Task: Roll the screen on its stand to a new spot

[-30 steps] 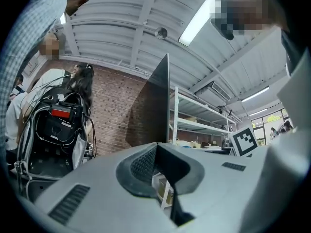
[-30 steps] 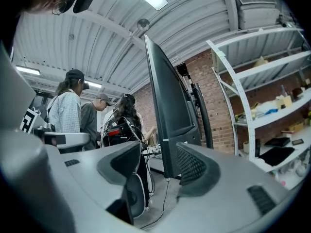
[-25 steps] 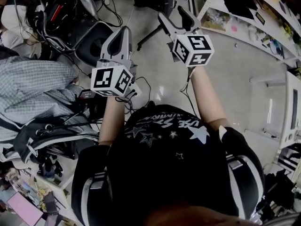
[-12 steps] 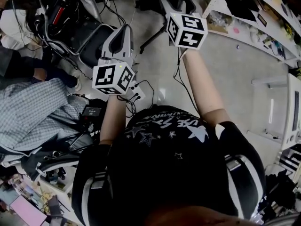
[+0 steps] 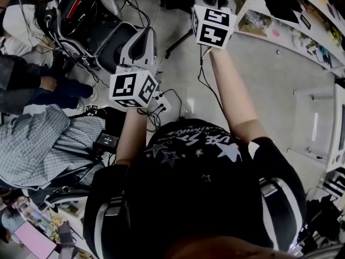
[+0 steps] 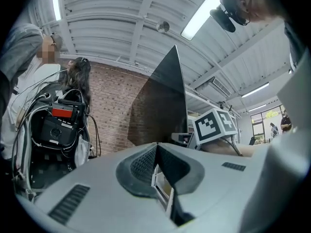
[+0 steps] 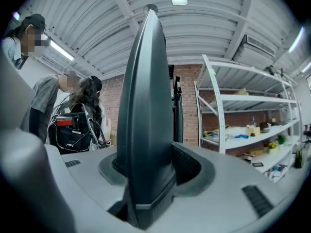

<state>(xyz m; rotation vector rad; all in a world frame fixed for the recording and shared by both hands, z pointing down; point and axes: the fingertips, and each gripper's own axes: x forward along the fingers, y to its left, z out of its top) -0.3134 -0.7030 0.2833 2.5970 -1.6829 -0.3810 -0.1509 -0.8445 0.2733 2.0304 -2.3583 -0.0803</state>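
Screen (image 7: 146,106) stands upright, long axis vertical, thin edge turned straight at right gripper (image 7: 150,171). Jaws clenched on that edge, one pad on each face, screen rising tall out of grip. Left gripper (image 6: 156,147) hangs lower and to the left, jaws pressed together, nothing between; the dark panel (image 6: 163,106) looms just ahead, apart from it. Stand leg (image 5: 178,43) slants across floor below. Shelf rack (image 7: 243,130) on right. People (image 7: 82,110) and cabled equipment cart (image 5: 81,15) crowd left side; power strip (image 5: 159,104) underfoot.
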